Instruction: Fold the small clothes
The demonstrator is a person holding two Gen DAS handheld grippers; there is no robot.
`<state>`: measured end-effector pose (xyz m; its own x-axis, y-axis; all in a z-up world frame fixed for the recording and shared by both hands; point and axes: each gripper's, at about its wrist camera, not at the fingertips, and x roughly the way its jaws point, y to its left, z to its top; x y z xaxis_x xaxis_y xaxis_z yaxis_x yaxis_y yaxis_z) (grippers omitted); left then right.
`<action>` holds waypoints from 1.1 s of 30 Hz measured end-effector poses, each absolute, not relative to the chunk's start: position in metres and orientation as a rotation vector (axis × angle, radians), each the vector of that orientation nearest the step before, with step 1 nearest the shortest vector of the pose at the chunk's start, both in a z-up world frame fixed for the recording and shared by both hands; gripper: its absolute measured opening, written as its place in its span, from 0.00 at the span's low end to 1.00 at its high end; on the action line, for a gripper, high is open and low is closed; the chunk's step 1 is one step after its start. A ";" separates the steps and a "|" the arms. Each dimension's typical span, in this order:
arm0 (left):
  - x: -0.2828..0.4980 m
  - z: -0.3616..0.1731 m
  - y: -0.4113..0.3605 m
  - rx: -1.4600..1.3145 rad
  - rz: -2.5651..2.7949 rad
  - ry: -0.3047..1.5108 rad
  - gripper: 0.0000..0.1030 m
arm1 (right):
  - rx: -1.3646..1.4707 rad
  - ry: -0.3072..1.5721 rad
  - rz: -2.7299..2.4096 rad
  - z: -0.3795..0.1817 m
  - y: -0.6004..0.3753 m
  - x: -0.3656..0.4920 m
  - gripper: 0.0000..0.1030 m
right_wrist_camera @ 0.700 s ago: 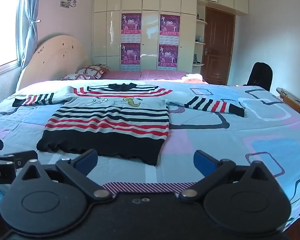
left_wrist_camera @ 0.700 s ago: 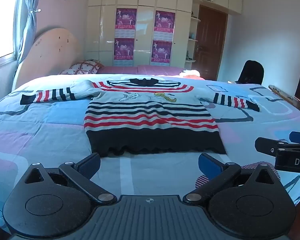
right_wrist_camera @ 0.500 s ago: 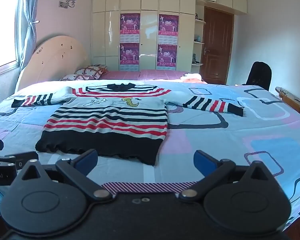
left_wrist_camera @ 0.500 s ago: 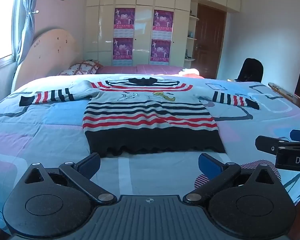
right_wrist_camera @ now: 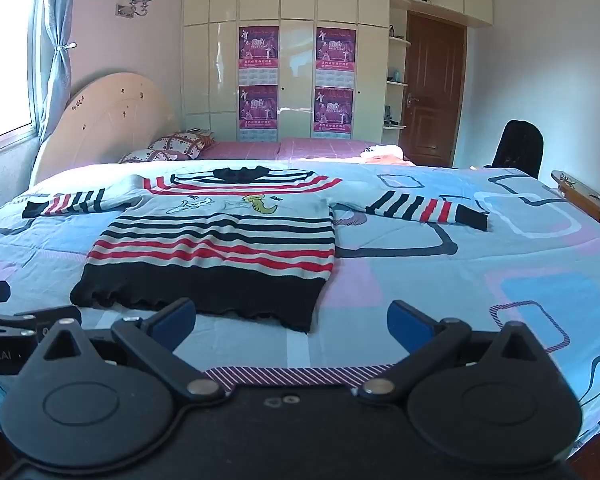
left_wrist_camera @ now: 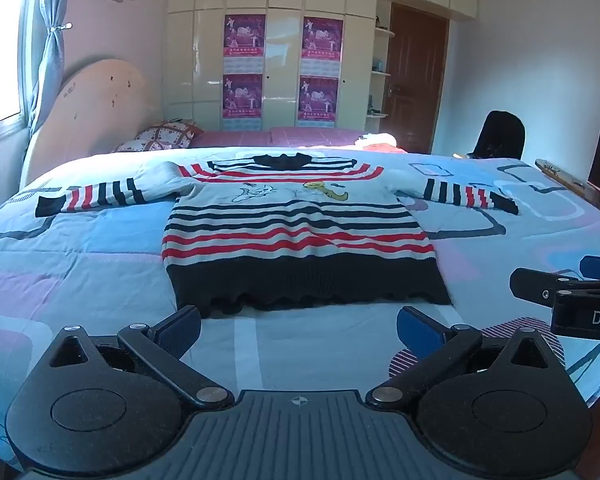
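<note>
The sweater (left_wrist_camera: pixel 300 232) lies flat on the bed (left_wrist_camera: pixel 80 264), hem toward both grippers, collar away, sleeves spread left and right across the view. The left gripper (left_wrist_camera: pixel 299 330) and right gripper (right_wrist_camera: pixel 291 322) both hover just short of the hem with jaws wide apart, holding nothing. The left gripper faces the hem's middle while the right sits off its right corner, so each looks nearer its own side's sleeve.
</note>
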<state>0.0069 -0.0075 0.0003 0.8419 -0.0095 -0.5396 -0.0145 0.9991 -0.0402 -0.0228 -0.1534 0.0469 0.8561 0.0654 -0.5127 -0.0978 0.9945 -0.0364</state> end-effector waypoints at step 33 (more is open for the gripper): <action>0.013 0.002 -0.011 -0.035 -0.003 0.576 1.00 | -0.054 0.545 0.088 0.047 -0.154 -0.018 0.99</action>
